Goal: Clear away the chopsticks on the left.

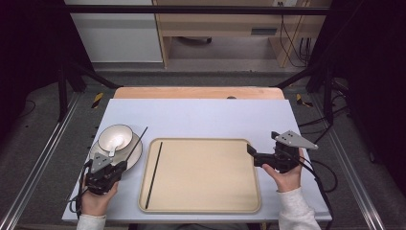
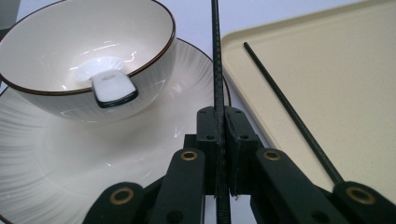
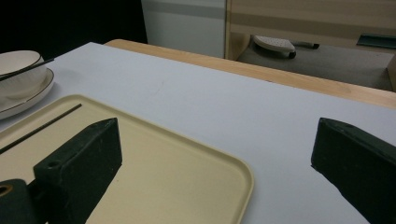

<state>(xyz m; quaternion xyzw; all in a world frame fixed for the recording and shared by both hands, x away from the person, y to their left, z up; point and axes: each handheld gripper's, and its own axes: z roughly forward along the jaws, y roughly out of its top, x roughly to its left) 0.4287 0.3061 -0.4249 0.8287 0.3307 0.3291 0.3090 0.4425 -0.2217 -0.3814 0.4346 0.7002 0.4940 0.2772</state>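
Overhead, a beige tray (image 1: 206,177) lies mid-table with one black chopstick (image 1: 154,173) along its left inner edge; left of the tray, the left gripper (image 1: 112,168) pinches a second chopstick (image 1: 135,143) slanting up over a plate (image 1: 134,155) holding a bowl (image 1: 116,136), while the right gripper (image 1: 250,149) hovers at the tray's right edge. Along the left gripper (image 2: 219,126), the jaws are pressed together on that chopstick (image 2: 215,56), left of the tray (image 2: 336,84), beside the bowl (image 2: 56,51). Along the right gripper (image 3: 215,154), the jaws stand spread, empty, over the tray's (image 3: 187,186) corner.
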